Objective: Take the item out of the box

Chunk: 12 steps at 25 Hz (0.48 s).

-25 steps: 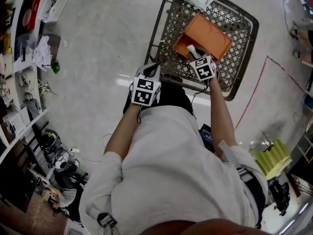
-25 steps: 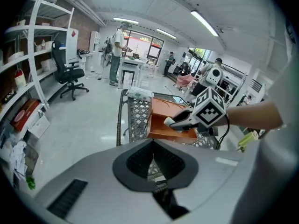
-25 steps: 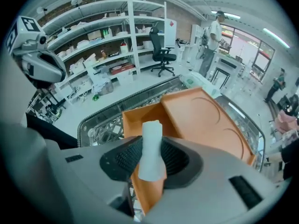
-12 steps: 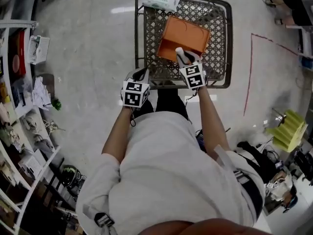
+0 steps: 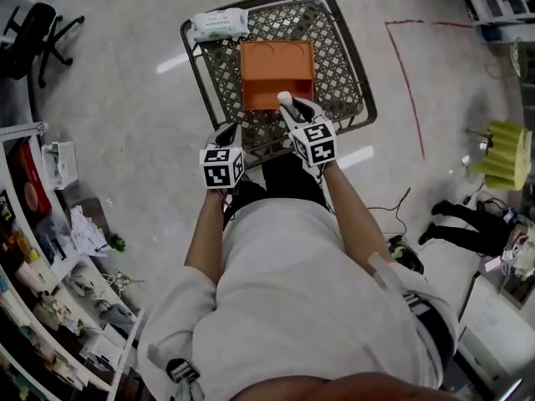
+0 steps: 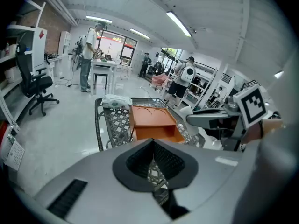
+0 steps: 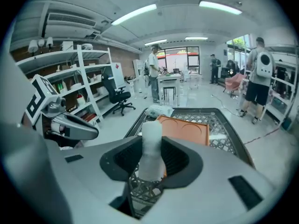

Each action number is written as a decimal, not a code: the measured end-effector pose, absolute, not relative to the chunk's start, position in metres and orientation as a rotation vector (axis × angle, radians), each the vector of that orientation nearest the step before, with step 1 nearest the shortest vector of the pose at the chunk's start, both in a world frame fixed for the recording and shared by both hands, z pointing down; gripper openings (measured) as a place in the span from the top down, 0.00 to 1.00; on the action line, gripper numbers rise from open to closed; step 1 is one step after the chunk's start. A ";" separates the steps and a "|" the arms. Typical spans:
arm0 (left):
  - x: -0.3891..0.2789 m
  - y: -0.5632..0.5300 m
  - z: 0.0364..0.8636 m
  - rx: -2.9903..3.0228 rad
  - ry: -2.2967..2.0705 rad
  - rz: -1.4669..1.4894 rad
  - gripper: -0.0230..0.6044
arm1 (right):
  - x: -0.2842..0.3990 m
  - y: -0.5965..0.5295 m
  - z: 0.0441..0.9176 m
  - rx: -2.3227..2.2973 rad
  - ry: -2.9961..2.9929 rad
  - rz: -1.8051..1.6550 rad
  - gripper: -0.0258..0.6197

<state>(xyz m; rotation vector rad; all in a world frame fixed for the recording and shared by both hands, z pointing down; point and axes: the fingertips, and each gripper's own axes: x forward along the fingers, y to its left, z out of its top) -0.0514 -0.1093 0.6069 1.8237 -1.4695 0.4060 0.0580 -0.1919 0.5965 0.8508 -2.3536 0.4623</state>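
An orange open box point(image 5: 277, 72) lies in a mesh shopping cart point(image 5: 355, 65). My right gripper point(image 5: 291, 109) is shut on a white cylindrical item point(image 5: 285, 99), held upright over the box's near edge. In the right gripper view the white item point(image 7: 150, 148) stands between the jaws, with the orange box point(image 7: 187, 129) behind it. My left gripper point(image 5: 227, 132) hangs at the cart's near rim, left of the box. In the left gripper view its jaws point(image 6: 153, 146) meet with nothing between them, and the orange box point(image 6: 152, 122) lies ahead.
A white wipes pack point(image 5: 220, 24) rests on the cart's far left corner. Shelves point(image 5: 33, 249) line the left side, with a black office chair point(image 5: 38, 36) beyond them. A red tape line point(image 5: 405, 73) runs on the floor at the right. People stand far off in both gripper views.
The head view has swung, so the cart now looks squarer and sits further left. The right gripper still holds the white item at the box's near edge. The left gripper stays by the rim.
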 end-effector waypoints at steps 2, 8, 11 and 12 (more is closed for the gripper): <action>-0.051 -0.111 0.602 1.848 -1.473 0.396 0.95 | 0.066 -0.189 0.583 0.928 -2.368 0.439 0.77; -0.059 -0.106 0.576 1.913 -1.546 0.363 0.95 | 0.076 -0.162 0.546 1.051 -2.407 0.297 0.77; -0.060 -0.101 0.554 1.966 -1.589 0.327 0.95 | 0.073 -0.143 0.528 1.107 -2.457 0.279 0.77; -0.058 -0.099 0.548 1.993 -1.587 0.323 0.95 | 0.072 -0.138 0.524 1.125 -2.466 0.269 0.77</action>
